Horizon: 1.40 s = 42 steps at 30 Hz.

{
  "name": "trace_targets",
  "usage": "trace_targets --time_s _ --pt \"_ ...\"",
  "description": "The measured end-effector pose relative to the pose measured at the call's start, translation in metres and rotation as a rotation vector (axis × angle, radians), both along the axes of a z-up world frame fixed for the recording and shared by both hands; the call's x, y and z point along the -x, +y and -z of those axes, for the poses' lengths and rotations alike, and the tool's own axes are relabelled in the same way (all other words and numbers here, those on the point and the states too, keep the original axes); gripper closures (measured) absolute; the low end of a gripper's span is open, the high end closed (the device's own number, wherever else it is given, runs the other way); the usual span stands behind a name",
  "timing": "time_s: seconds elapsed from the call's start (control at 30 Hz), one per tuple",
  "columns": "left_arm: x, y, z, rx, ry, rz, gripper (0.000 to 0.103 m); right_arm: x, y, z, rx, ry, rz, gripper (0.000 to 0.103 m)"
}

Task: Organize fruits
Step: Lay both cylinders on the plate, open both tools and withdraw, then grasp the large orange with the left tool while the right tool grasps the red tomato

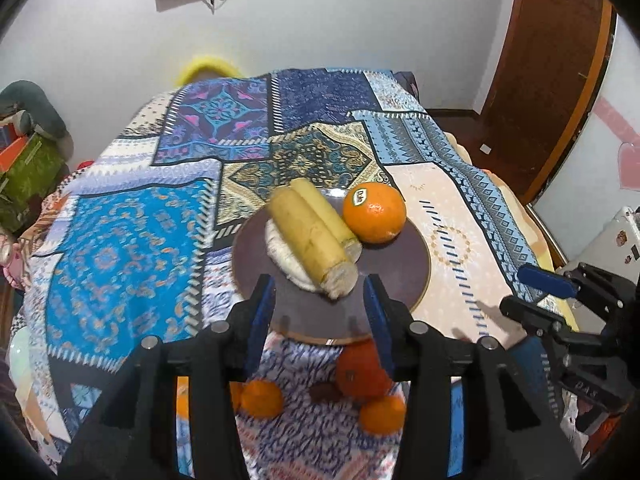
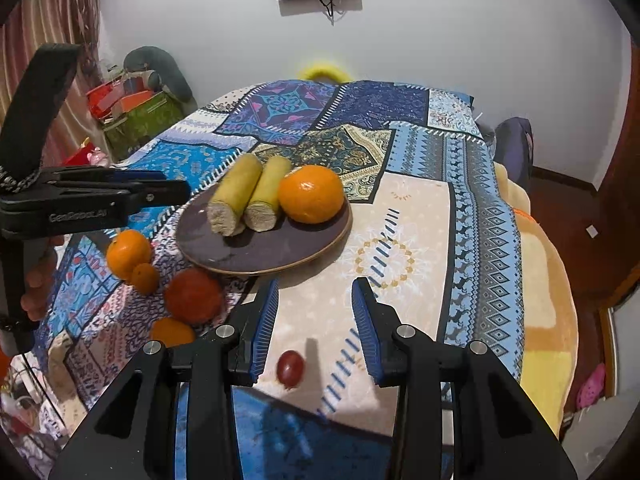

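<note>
Starting at the left: left tool (image 1: 320, 292) open, nothing between its jaws, aimed down over the near rim of the plate (image 1: 256, 256). Gripped from below by a hand (image 2: 38, 280), only partly in view.

Just under that tool and nearer than its tips, loose on the patchwork bed cover (image 1: 120, 240): a cluster of round fruit. First a mid-sized orange (image 2: 128, 254) touching a small orange (image 2: 145, 278), then a darker red-orange fruit (image 2: 194, 296) and another little orange (image 2: 172, 332) in front of it. Probably the next to be gathered, and clearly closer to the left tool than to the right. Round, so no long axis to line up with. Calls for pulling back and dipping rather than reaching forward.

Further right, on the plate: two banana pieces (image 2: 248, 196) side by side and touching, cut ends facing the tools, long axes running away toward the far side. Pressed against the right piece, a big orange (image 2: 311, 194). Bare room only on the near half of the plate.

In the way: the plate's near rim, just beside the red-orange fruit, and the crowding of the cluster itself.

Right again: a grape (image 2: 290, 368) alone on the cover, below the gap of the right tool (image 2: 316, 292) and a little toward its left finger. Right tool open too, gripping nothing, well apart from the cluster.
</note>
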<state>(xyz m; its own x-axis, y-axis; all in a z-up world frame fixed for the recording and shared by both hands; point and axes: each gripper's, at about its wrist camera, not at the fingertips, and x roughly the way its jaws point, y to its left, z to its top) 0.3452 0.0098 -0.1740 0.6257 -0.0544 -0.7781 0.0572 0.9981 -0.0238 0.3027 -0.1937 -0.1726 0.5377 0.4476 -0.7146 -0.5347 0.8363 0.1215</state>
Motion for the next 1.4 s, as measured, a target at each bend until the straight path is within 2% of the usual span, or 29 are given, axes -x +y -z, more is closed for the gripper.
trace_targets --time_s 0.07,0.23,0.3,0.37,0.5,0.8,1.07,1.4 --pt "0.012 0.007 -0.005 0.002 -0.014 -0.011 0.051 0.006 0.002 -0.006 -0.004 -0.007 -0.002 0.067" --pt "0.042 0.026 -0.018 0.008 -0.036 -0.028 0.05 0.023 0.013 -0.021 -0.002 -0.045 -0.007 0.061" --pt "0.052 0.033 -0.021 0.012 -0.047 -0.034 0.047 0.026 0.018 -0.024 0.0 -0.05 -0.011 0.059" --pt "0.06 0.039 -0.022 0.007 -0.057 -0.043 0.041 0.031 0.024 -0.027 0.006 -0.054 -0.012 0.056" --pt "0.073 0.057 -0.018 0.003 -0.047 -0.057 0.04 0.038 0.035 -0.029 0.015 -0.063 -0.016 0.051" --pt "0.084 0.096 0.016 0.047 0.024 -0.086 0.04 0.044 0.066 -0.023 0.051 -0.042 -0.028 0.049" --pt "0.079 0.103 0.047 0.086 0.093 -0.067 0.04 0.041 0.092 -0.003 0.088 0.001 -0.04 0.049" --pt "0.06 0.108 0.069 0.143 0.112 -0.069 0.04 0.026 0.105 0.023 0.112 0.07 -0.035 0.049"
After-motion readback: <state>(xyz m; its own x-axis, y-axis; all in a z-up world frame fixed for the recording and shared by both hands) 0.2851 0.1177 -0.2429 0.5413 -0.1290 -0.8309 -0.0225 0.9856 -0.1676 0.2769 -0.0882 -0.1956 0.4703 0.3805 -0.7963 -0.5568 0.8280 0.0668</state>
